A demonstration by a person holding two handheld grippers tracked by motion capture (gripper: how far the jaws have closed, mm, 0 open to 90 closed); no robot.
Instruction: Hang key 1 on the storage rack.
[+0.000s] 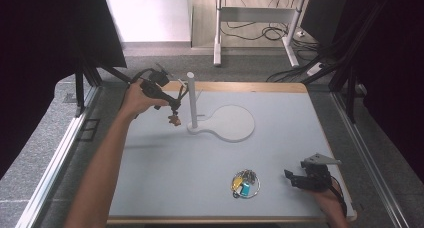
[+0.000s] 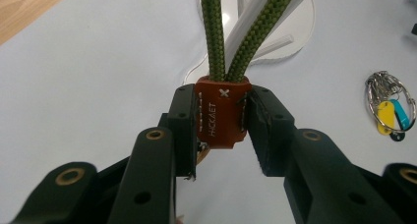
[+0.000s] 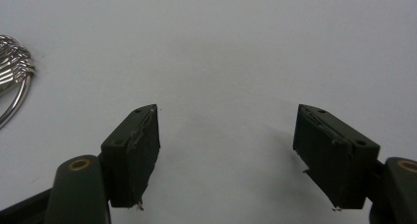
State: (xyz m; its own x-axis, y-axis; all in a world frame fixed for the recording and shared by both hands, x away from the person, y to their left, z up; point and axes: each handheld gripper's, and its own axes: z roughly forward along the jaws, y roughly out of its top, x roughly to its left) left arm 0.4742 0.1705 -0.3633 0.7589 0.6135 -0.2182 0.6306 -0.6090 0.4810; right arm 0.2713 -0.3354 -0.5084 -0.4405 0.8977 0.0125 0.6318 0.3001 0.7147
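Clamped on the brown leather tag [image 2: 221, 113] of a green braided cord loop beside the white post stand [image 1: 191, 100], my left claw [image 2: 222, 135] could drop it if it slips, while my right claw [image 3: 226, 150] rests spread apart.

A brown leather tag [image 2: 221, 113] with white lettering joins an olive-green braided cord [image 2: 215, 32]. The counter [image 1: 165, 163] is pale grey, the stand [image 1: 220, 122] white, the key tags [image 2: 393, 117] yellow and blue.

A brown leather tag [image 2: 222, 113] on a doubled green cord [image 2: 216, 32] (stamped with pale lettering) hangs above the mat's far-left part, beside the white post.
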